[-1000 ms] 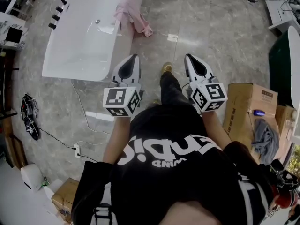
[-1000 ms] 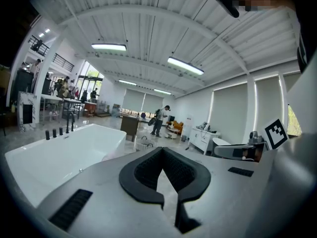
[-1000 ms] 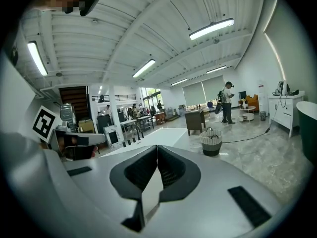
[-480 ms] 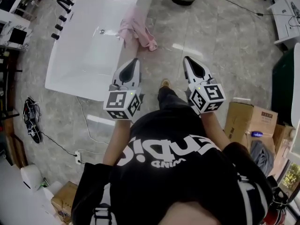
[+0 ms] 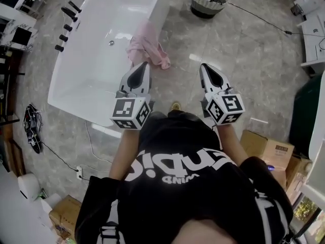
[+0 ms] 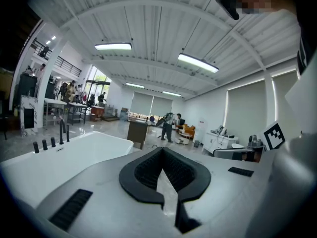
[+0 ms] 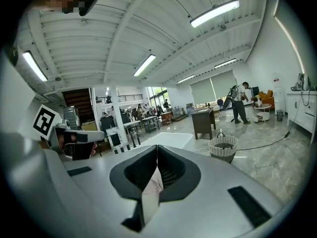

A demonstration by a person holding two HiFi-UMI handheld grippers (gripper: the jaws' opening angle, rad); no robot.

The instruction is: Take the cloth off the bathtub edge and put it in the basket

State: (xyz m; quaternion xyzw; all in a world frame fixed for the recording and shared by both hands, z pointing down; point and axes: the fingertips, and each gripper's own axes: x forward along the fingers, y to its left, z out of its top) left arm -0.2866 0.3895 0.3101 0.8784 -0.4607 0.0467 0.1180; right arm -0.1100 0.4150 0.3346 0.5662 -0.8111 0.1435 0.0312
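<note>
Both left gripper [image 5: 145,65] and right gripper [image 5: 204,66] point forward.

One bathtub [image 5: 86,80], one pink cloth [image 5: 144,47], one basket [image 5: 199,4].

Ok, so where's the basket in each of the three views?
Head view: the basket at the top edge, right of centre.
Left gripper view: not in it.
Right gripper view: the basket on the floor, right of centre.
Shared landmark: the white bathtub, in all three.
</note>
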